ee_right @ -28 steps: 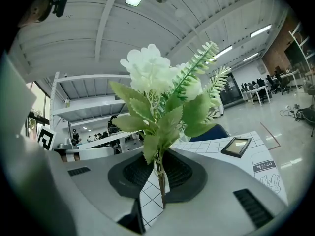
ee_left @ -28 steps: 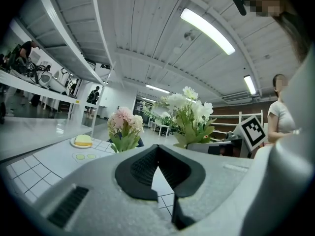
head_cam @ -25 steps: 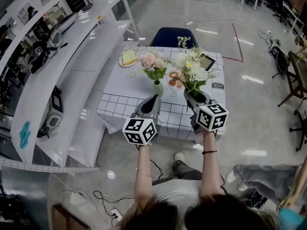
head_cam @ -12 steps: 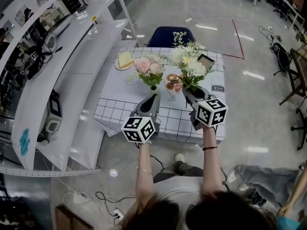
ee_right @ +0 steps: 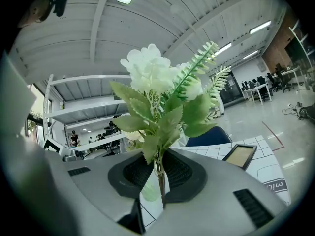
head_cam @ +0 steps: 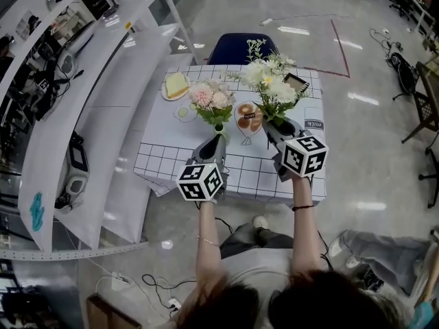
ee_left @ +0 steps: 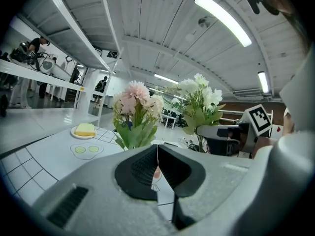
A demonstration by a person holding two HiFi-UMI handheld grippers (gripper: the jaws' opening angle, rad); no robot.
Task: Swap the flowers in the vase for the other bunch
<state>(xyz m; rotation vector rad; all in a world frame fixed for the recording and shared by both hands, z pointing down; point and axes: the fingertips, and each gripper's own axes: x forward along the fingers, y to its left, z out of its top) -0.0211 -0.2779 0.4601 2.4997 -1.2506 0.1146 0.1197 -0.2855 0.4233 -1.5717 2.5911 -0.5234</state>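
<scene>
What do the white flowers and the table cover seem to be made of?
White flowers: probably artificial, fabric or plastic; the leaves are matte, evenly green, with sharp moulded teeth on a stiff thin stem. Table cover: thin cloth or vinyl, white with printed black grid; its edge hangs in soft folds.

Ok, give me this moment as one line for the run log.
left gripper: shut, empty, facing pink flowers | right gripper: shut on white bunch stem, bunch upright
</scene>
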